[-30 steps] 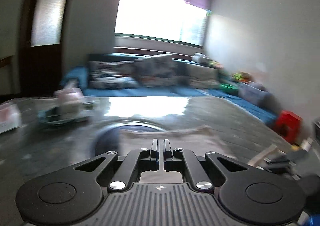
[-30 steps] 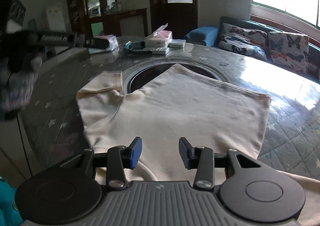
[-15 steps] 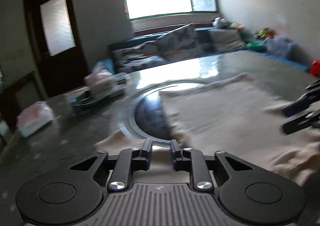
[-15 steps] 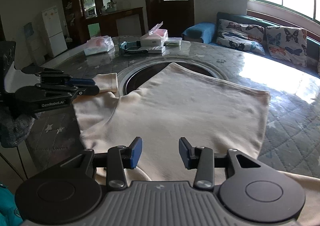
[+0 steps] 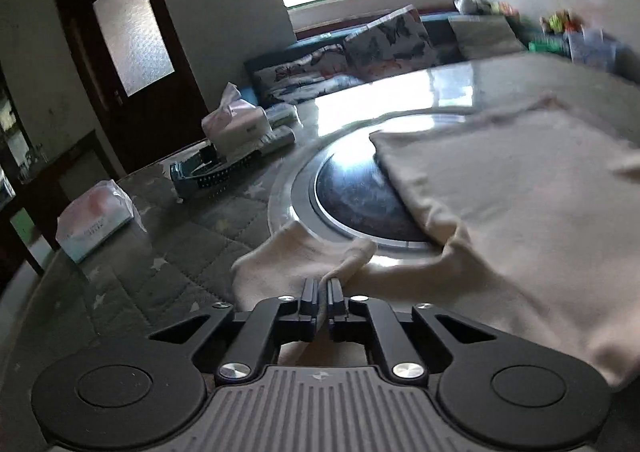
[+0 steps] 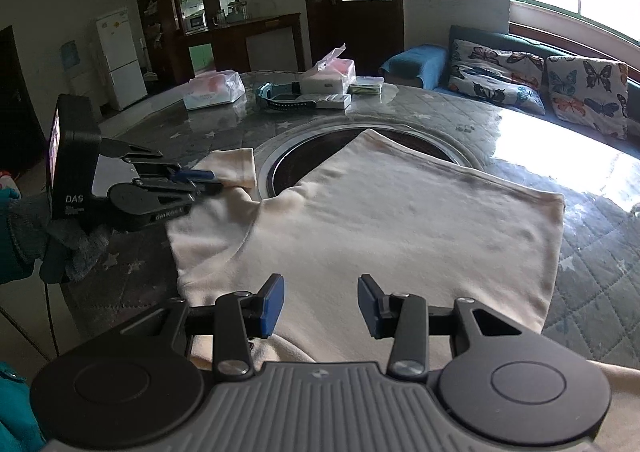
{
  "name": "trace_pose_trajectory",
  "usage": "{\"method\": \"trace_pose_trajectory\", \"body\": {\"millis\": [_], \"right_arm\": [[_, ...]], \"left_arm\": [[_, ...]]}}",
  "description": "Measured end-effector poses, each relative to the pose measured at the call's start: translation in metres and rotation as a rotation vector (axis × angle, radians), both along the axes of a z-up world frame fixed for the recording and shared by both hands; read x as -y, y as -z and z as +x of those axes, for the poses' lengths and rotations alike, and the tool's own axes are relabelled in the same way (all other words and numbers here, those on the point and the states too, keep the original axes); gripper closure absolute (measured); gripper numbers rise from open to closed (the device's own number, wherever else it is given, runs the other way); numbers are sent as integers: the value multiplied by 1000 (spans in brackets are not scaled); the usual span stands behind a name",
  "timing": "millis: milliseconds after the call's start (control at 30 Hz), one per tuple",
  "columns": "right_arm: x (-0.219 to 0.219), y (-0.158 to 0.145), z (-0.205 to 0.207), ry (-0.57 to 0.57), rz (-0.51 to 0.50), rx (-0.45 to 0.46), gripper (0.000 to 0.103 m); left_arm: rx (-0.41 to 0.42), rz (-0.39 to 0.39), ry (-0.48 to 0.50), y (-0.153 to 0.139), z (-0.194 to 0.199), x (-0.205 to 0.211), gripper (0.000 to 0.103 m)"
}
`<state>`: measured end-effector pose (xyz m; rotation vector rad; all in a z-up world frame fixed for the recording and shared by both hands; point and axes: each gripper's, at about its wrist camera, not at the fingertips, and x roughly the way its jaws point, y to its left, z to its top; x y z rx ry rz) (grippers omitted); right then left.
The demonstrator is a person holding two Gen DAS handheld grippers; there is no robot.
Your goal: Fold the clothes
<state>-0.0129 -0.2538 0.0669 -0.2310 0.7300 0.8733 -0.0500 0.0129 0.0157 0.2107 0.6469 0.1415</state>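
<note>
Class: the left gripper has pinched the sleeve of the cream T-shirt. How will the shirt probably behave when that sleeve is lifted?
Probably floppy: the sleeve already bunches at the left gripper. The cream T-shirt lies thin and flat, so likely light, trailing rather than rising whole.

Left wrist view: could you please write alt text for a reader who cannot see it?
The left gripper is shut on the sleeve of a cream T-shirt that lies on a quilted round table with a dark round inset. Tissue packs and a sofa lie beyond.
</note>
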Motion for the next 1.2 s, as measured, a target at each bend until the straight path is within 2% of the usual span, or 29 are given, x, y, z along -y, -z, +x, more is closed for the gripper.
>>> {"method": "trace_pose_trajectory", "body": {"millis": [100, 267, 467, 533, 633, 833, 933, 1033, 1200], "right_arm": [[1, 1, 0, 5, 3, -1, 62], [4, 1, 3, 22, 9, -6, 62], [2, 2, 0, 12, 7, -3, 62], [4, 3, 0, 20, 11, -5, 62], [10, 4, 2, 45, 15, -6, 62], [29, 9, 8, 120, 7, -11, 62], [42, 11, 12, 165, 2, -15, 62], [53, 13, 15, 199, -1, -20, 62], [66, 10, 16, 227, -8, -13, 62]], "left_arm": [[56, -121, 22, -21, -6, 0, 100], [134, -340, 125, -61, -13, 13, 101], [170, -483, 324, -84, -15, 55, 101], [173, -498, 389, -85, -16, 69, 100], [131, -522, 468, -78, -15, 90, 100], [35, -486, 532, -57, -13, 109, 97], [8, -462, 547, -51, -16, 107, 87], [9, -432, 524, -46, -22, 93, 77], [11, -358, 408, -37, -22, 60, 71]]}}
